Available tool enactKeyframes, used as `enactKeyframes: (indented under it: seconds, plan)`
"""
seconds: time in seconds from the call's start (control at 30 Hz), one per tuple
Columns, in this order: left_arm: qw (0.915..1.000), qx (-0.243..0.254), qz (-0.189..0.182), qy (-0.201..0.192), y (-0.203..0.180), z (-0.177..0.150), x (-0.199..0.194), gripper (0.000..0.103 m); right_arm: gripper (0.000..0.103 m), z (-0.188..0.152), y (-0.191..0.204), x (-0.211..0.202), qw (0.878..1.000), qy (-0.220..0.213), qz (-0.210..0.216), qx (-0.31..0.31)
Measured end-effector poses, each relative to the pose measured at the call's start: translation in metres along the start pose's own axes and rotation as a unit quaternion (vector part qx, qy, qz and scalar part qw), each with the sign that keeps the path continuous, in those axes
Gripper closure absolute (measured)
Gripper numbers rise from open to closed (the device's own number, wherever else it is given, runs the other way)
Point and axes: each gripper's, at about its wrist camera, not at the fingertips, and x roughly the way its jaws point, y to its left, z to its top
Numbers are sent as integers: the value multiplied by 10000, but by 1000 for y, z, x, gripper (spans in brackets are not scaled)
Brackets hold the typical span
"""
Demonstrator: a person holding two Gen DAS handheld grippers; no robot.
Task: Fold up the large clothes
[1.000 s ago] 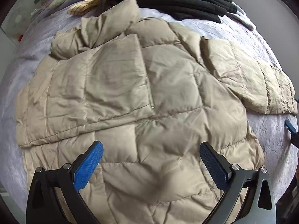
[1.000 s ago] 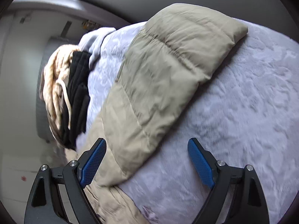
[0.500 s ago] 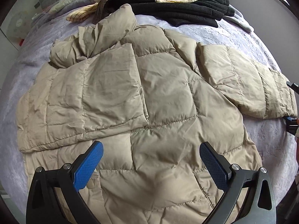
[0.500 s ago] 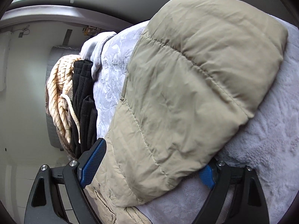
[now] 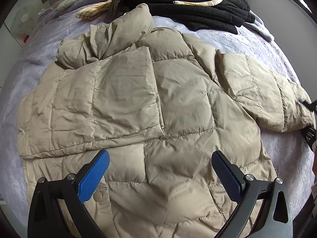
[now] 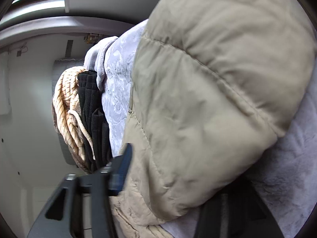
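A beige puffer jacket (image 5: 178,107) lies spread on a lavender bed cover. Its left sleeve (image 5: 111,107) is folded across the body. Its right sleeve (image 5: 263,91) stretches out to the right. My left gripper (image 5: 160,170) is open and empty, hovering above the jacket's lower part. My right gripper (image 6: 178,188) is around the right sleeve's cuff end (image 6: 208,109), which fills the gap between the blurred fingers (image 6: 122,170). Its far finger is hidden under the sleeve. It also shows at the right edge of the left wrist view (image 5: 309,119).
A pile of black and cream striped clothes (image 5: 188,6) lies at the bed's far end, also in the right wrist view (image 6: 85,119). A grey garment (image 5: 261,29) lies beside it. The lavender cover (image 5: 23,63) surrounds the jacket. A white wall stands beyond.
My right gripper has moved forward onto the right sleeve's cuff, and its fingers have come closer around it. My left gripper has drawn back and up a little, still open.
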Motion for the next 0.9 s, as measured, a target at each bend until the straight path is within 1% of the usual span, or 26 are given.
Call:
enactKeyframes:
  seconds: [0.03,0.07,0.17,0.3,0.37,0.47,0.53,0.63,0.7,0.77,0.8,0.9]
  plan:
    - [10000,17,9,-28,1,0,-1,0,87,-1,0,0,10000,-1,67,32]
    - [10000,44,2,-48,2,0,-1,0,90,-2,1,-1,10000,-19,96,14]
    - [10000,-9,-59,-44,9,-1,0,0,92,-6,15,-5,9994,-27,293,-205]
    - [9999,-100,-85,56,24,-2,5,0,92,-20,48,-4,9967,100,493,-631]
    - [9999,-135,32,73,33,-4,6,0,92,-34,70,1,9941,197,575,-895]
    - [9998,-192,79,44,45,-7,5,0,92,-60,102,14,9886,384,672,-1291]
    - [9996,-233,149,-27,56,-9,3,0,92,-81,124,23,9838,488,719,-1566]
    - [9994,-323,141,-52,77,-12,3,0,92,-115,150,38,9763,644,781,-1913]
    - [9991,-377,179,-41,92,-16,3,0,92,-141,167,49,9699,753,789,-2178]
    - [9989,-397,255,-26,108,-19,3,0,92,-171,187,62,9600,841,737,-2567]
    - [9987,-419,298,-27,117,-21,2,0,92,-189,197,69,9530,903,705,-2805]
    - [9978,-517,416,-59,148,-25,-2,0,92,-251,228,94,9211,1147,542,-3681]
